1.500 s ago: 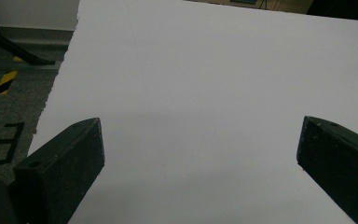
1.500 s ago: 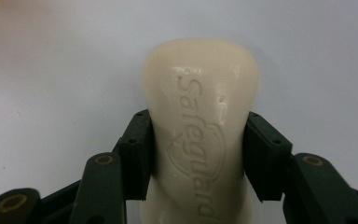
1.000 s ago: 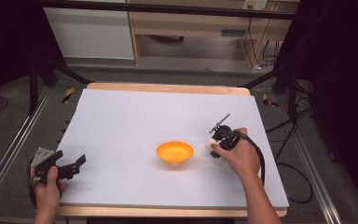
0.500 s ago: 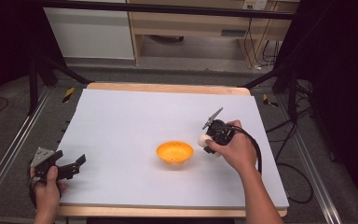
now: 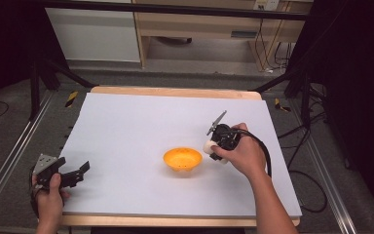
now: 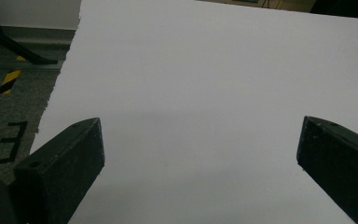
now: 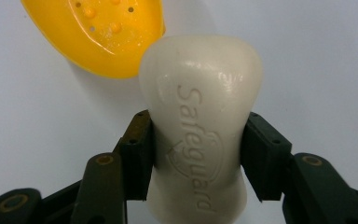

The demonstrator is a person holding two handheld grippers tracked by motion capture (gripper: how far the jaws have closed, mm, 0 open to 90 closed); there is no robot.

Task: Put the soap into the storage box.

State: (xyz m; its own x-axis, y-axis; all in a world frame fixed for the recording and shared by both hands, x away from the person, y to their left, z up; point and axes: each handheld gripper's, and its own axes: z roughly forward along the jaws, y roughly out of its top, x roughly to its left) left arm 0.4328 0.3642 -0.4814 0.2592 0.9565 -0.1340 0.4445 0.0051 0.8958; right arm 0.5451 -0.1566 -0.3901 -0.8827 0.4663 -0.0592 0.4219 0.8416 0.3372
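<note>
An orange soap dish (image 5: 182, 159) with small holes sits near the middle of the white table (image 5: 141, 126); its rim (image 7: 98, 32) shows at the top left of the right gripper view. A cream bar of soap (image 7: 200, 126) with embossed lettering is clamped between the black pads of my right gripper (image 7: 198, 156). From above, that gripper (image 5: 213, 146) hovers just right of the dish with the soap (image 5: 209, 146) held above the table. My left gripper (image 5: 75, 173) rests at the table's front left corner, jaws wide apart, nothing between them (image 6: 200, 154).
The table's left edge and a grey floor with black-and-yellow tape (image 6: 10, 79) lie beside the left gripper. A metal rail (image 5: 9, 161) runs along the left side. Cables (image 5: 311, 185) trail off the right edge.
My right hand has lifted the soap and carried it a little away from me and leftward, closer to the dish. The left hand has stayed put.
</note>
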